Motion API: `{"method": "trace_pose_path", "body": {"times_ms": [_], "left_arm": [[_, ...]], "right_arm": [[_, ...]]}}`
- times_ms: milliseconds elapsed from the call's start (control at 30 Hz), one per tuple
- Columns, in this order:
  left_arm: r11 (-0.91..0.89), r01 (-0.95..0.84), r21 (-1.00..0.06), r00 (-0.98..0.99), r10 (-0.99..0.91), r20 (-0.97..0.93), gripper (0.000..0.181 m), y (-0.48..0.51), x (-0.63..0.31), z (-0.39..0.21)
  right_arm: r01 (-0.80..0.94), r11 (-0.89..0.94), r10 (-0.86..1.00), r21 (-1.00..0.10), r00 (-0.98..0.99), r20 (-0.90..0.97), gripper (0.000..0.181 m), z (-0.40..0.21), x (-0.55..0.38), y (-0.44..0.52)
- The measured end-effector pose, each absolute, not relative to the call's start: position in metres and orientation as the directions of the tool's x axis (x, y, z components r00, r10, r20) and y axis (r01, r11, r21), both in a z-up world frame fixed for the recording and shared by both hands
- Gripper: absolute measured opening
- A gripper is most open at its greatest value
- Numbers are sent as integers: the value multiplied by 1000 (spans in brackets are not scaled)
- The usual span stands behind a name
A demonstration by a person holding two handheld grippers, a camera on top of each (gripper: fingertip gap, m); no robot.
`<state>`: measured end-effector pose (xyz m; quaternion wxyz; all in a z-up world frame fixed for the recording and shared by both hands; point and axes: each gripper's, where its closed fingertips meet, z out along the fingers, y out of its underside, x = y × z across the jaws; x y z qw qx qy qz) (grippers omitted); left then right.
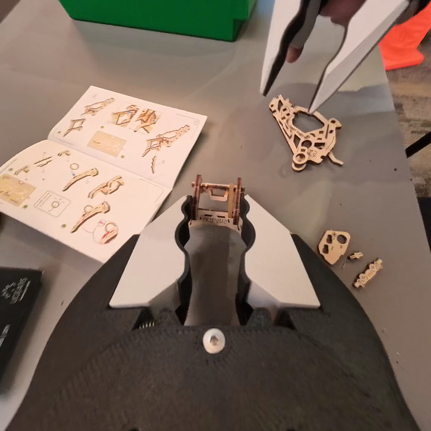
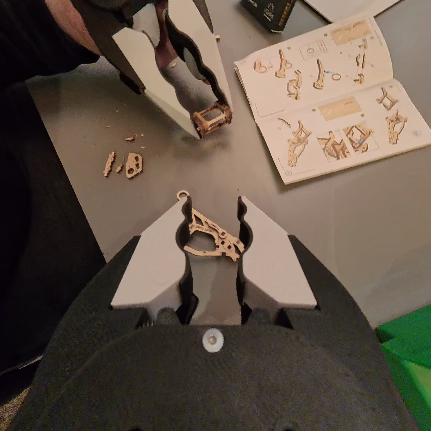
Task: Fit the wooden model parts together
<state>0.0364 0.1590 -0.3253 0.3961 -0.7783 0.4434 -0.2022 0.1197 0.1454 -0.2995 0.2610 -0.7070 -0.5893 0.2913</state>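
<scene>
Left wrist view has the left gripper [image 1: 218, 198] clenched on a small wooden frame assembly [image 1: 218, 200], held just above the grey counter [image 1: 140, 70]. Right gripper [image 2: 213, 205] has its jaws spread apart over the flat wooden side piece [image 2: 214, 238] lying on the counter, not pinching it. Open instruction booklet [image 1: 105, 168] and a few loose wooden bits [image 1: 333, 248] lie nearby.

A plain grey bench [image 1: 163, 70] fills both views under soft, even light; beyond its right edge lies what looks like mottled carpet [image 1: 417, 98].
</scene>
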Motion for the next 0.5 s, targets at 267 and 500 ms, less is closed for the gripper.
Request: {"method": "trace_pose_path", "body": {"times_ms": [267, 500], "left_arm": [[-360, -347, -866, 628, -775, 70, 39, 139, -11, -283], [-406, -347, -845, 699, -713, 55, 38, 105, -37, -285]], "right_arm": [[641, -91, 996, -762, 63, -66, 38, -274, 94, 127], [690, -4, 1000, -724, -12, -17, 37, -272, 79, 102]]}}
